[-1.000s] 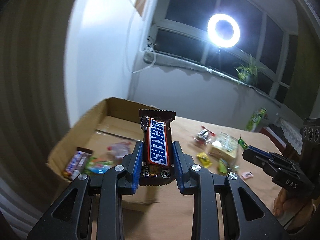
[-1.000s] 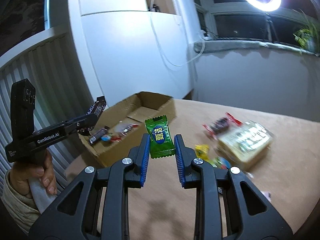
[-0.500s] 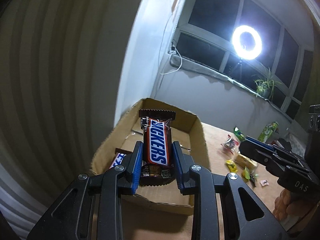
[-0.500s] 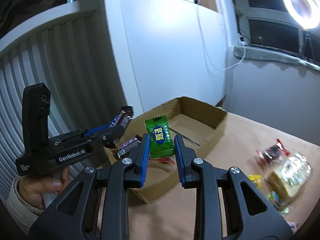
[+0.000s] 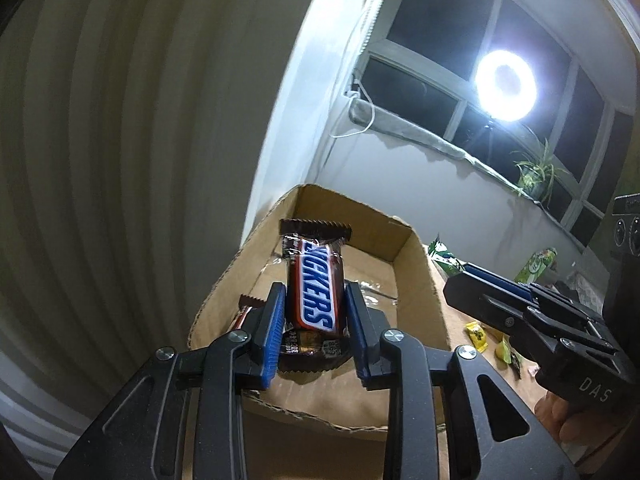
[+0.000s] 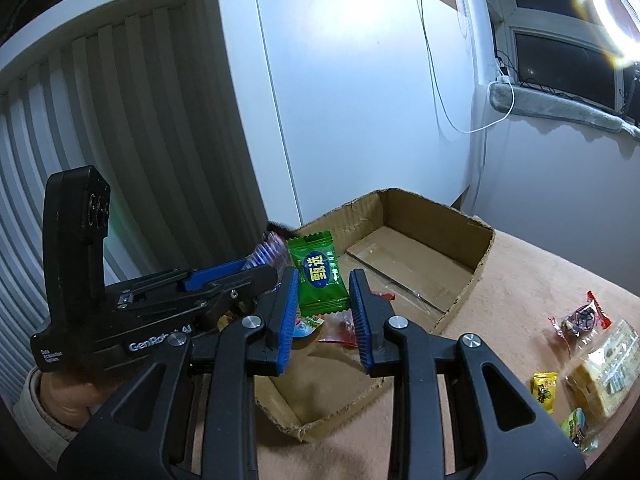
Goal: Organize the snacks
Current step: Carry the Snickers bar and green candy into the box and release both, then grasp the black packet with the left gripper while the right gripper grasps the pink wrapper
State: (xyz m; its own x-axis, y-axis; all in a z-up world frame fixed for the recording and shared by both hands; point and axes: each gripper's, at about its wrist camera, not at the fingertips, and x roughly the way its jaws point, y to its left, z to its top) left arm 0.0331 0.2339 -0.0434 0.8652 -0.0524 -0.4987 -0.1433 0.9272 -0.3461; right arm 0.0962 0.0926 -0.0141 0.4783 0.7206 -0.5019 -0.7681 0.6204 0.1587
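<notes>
My left gripper (image 5: 314, 320) is shut on a Snickers bar (image 5: 316, 284) and holds it upright above the open cardboard box (image 5: 420, 276). My right gripper (image 6: 324, 304) is shut on a green candy packet (image 6: 320, 276) and holds it over the near part of the same box (image 6: 478, 264). The left gripper also shows in the right wrist view (image 6: 272, 264) just left of the green packet, its bar blurred. The right gripper shows in the left wrist view (image 5: 460, 276) beside the box's right wall. Several wrapped snacks lie inside the box (image 6: 340, 328).
Loose snacks lie on the tan table to the right of the box: a yellow candy (image 6: 544, 388), a red-wrapped candy (image 6: 580, 316), a clear cracker pack (image 6: 604, 368). A white wall and ribbed panel stand behind the box. A ring light (image 5: 506, 86) glares by the window.
Both grippers have moved left toward and over the box, still holding their snacks. The box now fills more of both views and the two grippers are close together.
</notes>
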